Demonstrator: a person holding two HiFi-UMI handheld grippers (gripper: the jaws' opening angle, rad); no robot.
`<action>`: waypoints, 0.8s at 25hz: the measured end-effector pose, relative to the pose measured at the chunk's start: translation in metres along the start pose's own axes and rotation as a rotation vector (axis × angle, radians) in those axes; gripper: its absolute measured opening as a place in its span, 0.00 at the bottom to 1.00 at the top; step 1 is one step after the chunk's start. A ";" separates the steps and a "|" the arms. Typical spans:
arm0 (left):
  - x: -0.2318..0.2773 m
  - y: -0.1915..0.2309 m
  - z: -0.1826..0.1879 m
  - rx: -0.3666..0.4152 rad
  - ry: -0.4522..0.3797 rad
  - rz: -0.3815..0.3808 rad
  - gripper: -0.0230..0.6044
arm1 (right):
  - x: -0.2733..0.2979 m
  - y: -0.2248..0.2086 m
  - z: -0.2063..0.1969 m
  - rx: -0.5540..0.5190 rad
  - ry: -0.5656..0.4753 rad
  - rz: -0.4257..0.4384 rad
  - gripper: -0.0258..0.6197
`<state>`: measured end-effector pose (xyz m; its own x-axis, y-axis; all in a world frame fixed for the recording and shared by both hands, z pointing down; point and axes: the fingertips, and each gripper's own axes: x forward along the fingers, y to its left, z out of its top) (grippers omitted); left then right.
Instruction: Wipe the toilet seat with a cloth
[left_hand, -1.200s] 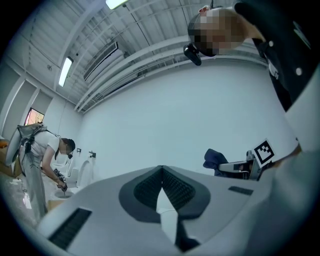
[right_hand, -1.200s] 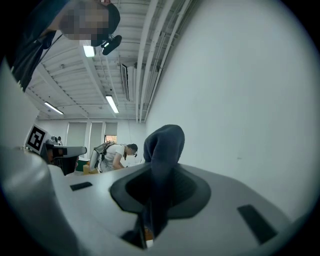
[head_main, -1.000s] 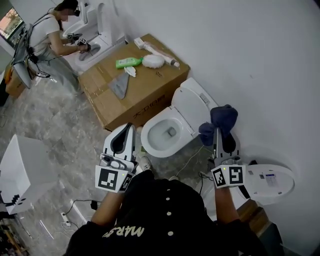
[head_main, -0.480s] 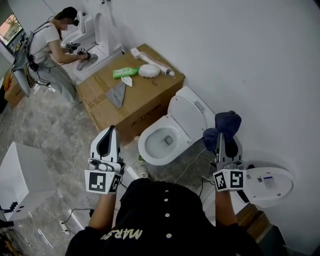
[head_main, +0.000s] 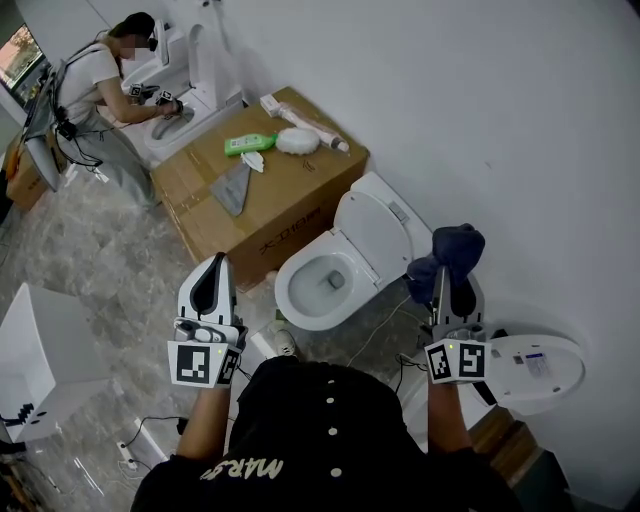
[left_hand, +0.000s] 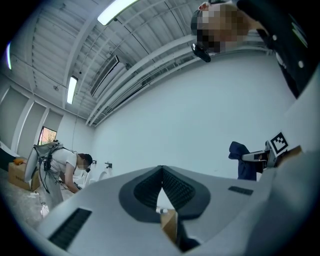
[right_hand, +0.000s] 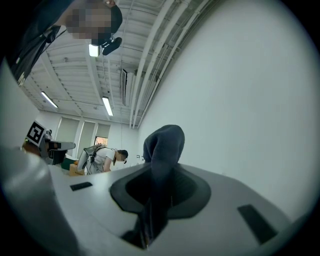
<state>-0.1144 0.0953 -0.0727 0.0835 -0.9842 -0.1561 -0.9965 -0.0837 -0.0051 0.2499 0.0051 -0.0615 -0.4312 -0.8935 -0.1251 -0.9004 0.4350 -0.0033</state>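
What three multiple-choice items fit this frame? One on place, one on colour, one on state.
1. Where does the green plastic bottle lie?
A. on a wall shelf
B. on the brown cardboard box
C. on the grey floor

2. What colour is the bunched cloth in the right gripper?
A. white
B. green
C. dark blue

3. How does the white toilet lid stand?
A. raised, leaving the white toilet bowl uncovered
B. shut over the bowl
C. lying on the box

Answers:
1 B: the head view shows the bottle resting on the box top.
2 C: the head view and the right gripper view both show it dark blue.
3 A: the lid tilts back toward the wall and the bowl's inside shows.
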 end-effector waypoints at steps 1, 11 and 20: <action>-0.001 -0.001 0.000 -0.005 -0.001 -0.001 0.05 | 0.000 0.002 0.001 -0.005 0.001 0.005 0.14; -0.002 -0.001 -0.004 -0.018 0.005 0.009 0.05 | 0.013 0.011 0.004 -0.014 -0.004 0.038 0.14; 0.002 0.002 -0.004 -0.027 0.005 0.009 0.05 | 0.024 0.018 0.008 -0.015 -0.005 0.059 0.14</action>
<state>-0.1165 0.0922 -0.0695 0.0751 -0.9856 -0.1513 -0.9966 -0.0794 0.0227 0.2241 -0.0079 -0.0721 -0.4833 -0.8658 -0.1296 -0.8742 0.4851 0.0193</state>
